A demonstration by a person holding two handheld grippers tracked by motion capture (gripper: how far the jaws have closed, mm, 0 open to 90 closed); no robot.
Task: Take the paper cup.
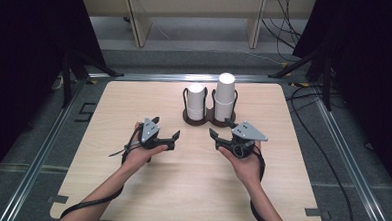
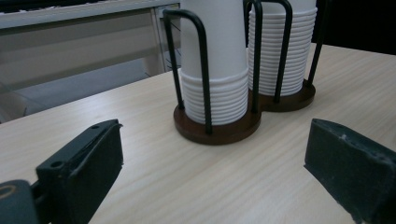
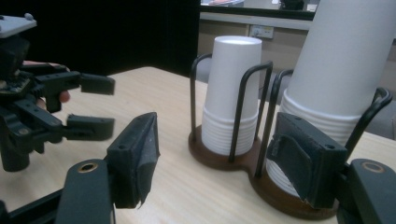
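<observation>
Standing rim-down in a two-ring wire holder (image 1: 209,118) at the surface's (image 1: 130,187) far middle, two stacks of white cups are being kept upright by the black loops: the shorter stack (image 1: 196,101) left, the taller stack (image 1: 224,96) right. The left claw (image 1: 164,137) is hovering near them, released and empty. The right claw (image 1: 222,131) is hanging partly spread, empty, beside the taller stack; the loops are crowding any sideways grip.

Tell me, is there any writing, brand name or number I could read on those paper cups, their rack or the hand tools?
None: the white cup stacks, the wire rack, the left gripper and the right gripper carry no readable text.
</observation>
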